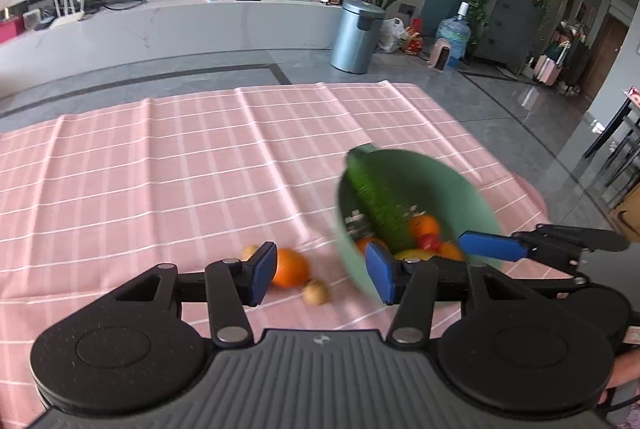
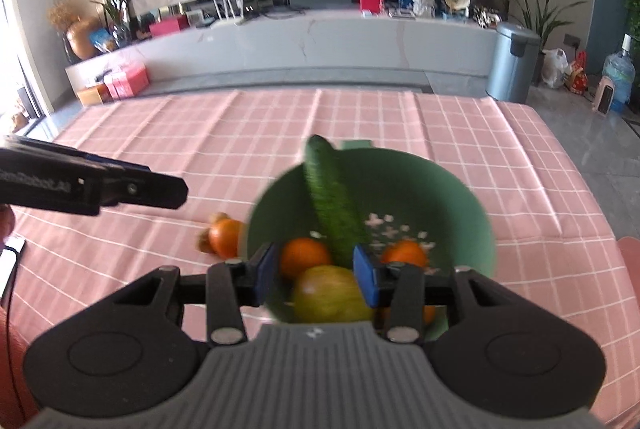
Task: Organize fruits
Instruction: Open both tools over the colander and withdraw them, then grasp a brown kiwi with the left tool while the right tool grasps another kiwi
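Observation:
A green bowl [image 2: 440, 189] stands on the pink checked tablecloth [image 1: 180, 169]. In it lie a cucumber [image 2: 332, 197], oranges [image 2: 304, 257], a yellow-green apple [image 2: 328, 295] and a small red fruit [image 1: 428, 242]. The bowl also shows in the left wrist view [image 1: 432, 181]. An orange [image 1: 290, 267] and two small brown fruits [image 1: 316, 292] lie on the cloth left of the bowl. My left gripper [image 1: 320, 273] is open above the loose orange. My right gripper [image 2: 316, 273] is open, just above the apple at the bowl's near rim.
The cloth's far edge drops to a grey floor with a metal bin [image 1: 356, 35] and a water bottle [image 1: 454, 33]. A low white counter [image 2: 320, 41] runs along the back wall. The left gripper's arm [image 2: 92, 185] reaches in from the left.

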`<state>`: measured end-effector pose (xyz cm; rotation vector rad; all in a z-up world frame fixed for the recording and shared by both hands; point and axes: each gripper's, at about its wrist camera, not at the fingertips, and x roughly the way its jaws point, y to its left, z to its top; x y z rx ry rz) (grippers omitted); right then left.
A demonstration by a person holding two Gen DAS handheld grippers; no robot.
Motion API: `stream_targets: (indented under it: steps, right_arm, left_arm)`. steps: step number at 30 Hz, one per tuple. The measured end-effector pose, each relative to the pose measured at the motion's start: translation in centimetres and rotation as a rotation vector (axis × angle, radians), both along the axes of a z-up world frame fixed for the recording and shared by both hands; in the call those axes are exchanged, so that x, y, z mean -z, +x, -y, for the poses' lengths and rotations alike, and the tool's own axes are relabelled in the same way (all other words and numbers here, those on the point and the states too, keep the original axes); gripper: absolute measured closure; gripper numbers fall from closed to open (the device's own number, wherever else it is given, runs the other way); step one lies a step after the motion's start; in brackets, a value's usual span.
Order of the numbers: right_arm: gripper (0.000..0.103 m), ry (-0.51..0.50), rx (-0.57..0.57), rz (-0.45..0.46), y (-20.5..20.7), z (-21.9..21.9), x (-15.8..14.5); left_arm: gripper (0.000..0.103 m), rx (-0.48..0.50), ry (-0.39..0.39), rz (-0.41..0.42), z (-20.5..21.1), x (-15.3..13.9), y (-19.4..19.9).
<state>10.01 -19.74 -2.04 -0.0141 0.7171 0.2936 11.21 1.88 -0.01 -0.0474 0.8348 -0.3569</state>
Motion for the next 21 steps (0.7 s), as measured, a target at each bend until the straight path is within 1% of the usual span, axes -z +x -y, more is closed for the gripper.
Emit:
stream_targets:
  steps: [4, 9, 10, 12, 15, 16, 19, 21]
  right_arm:
    - [0.065, -0.007, -0.034, 0.034, -1.8, -2.6, 0.2]
    - [0.072, -0.075, -0.091, 0.061, -3.4, -6.1, 1.6]
    - [0.073, -0.078, -0.088, 0.061, -3.5, -6.6, 2.0]
    - [0.076, -0.074, -0.075, 0.044, -3.6, -7.5, 3.0]
    - [0.076, -0.086, -0.046, 0.033, -3.1, -8.5, 4.4]
    - [0.076, -0.102, -0.036, 0.038, -3.0, -8.8, 4.9]
    - [0.076, -0.128, -0.009, 0.039, -2.3, -9.3, 6.3]
    - [0.076, -0.122, 0.011, 0.019, -1.6, -9.3, 7.0]
  left_arm:
    - [0.047, -0.008, 0.025, 0.008, -1.6, 0.9, -1.0]
    - [0.049, -0.019, 0.029, 0.000, -3.0, 2.5, -1.7]
    - [0.050, -0.015, 0.026, 0.000, -3.1, 2.8, -1.7]
    - [0.052, -0.010, 0.027, 0.010, -3.3, 3.3, -1.6]
    - [0.053, -0.018, 0.040, 0.012, -3.6, 4.4, -1.2]
    - [0.055, -0.025, 0.032, 0.011, -3.7, 4.7, -0.9]
    - [0.057, -0.035, -0.029, -0.013, -4.2, 6.0, 0.4]
    - [0.059, -0.026, -0.033, -0.028, -4.2, 7.0, 1.2]
